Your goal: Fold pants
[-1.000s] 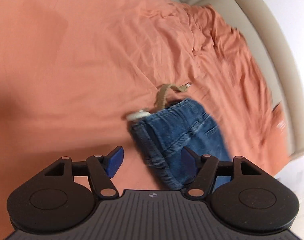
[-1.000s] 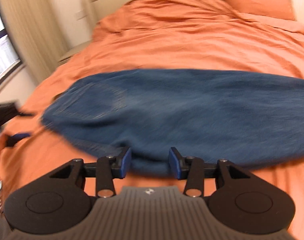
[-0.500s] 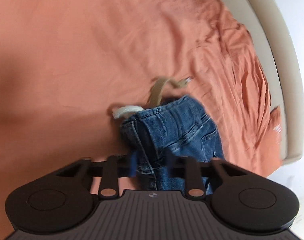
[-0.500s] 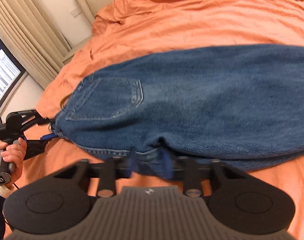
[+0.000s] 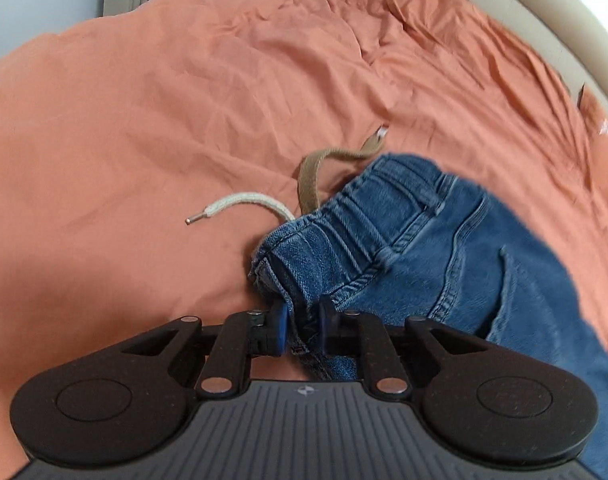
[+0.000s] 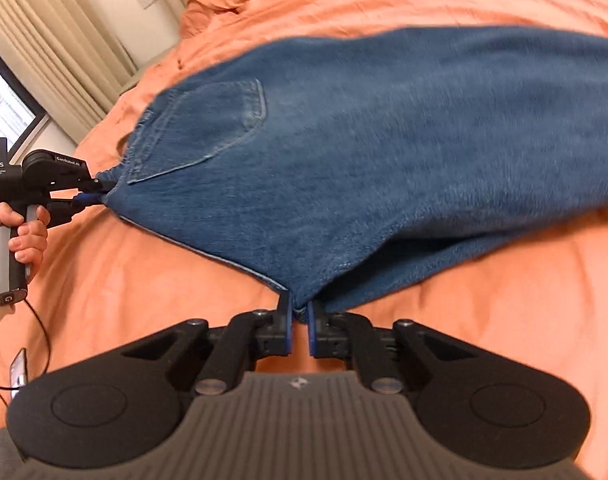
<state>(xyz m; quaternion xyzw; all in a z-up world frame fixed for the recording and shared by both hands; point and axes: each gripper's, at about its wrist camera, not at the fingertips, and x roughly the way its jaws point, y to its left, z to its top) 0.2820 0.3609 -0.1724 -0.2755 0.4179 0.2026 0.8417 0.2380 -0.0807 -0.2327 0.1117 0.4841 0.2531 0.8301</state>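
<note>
Moved since earlier: both claws have just been closing, and denim that lay free between the blue pads a second ago is now pinched in each.
Pants: blue jeans [image 6: 384, 152] lie spread on the bed, back pocket up, waist toward the left claw and legs running off to the right in the right wrist view.
Left wrist view only: the elastic waistband [image 5: 364, 232] shows bunched, with a white drawstring [image 5: 239, 206] and a tan drawstring [image 5: 316, 176] trailing from it onto the sheet.
Right wrist view only: the back pocket [image 6: 207, 128], the long stretch of leg, and the other tool seen from outside, held by a hand [image 6: 21, 236] on its grey handle.
Left claw: the left claw [image 5: 302, 326] is clenched on the waistband corner; fabric fills the narrow gap between its pads. In the right wrist view the same claw [image 6: 89, 192] bites the waist edge at the pants' far left end.
Right claw: the right claw [image 6: 299, 326] is clenched on the crotch-side edge of the pants, pads nearly meeting over a thin fold.
Bed: orange sheet [image 5: 143, 120], creased, under everything.
Surroundings: beige curtain [image 6: 51, 40] and a lit screen [image 6: 7, 112] at the left of the right wrist view.
</note>
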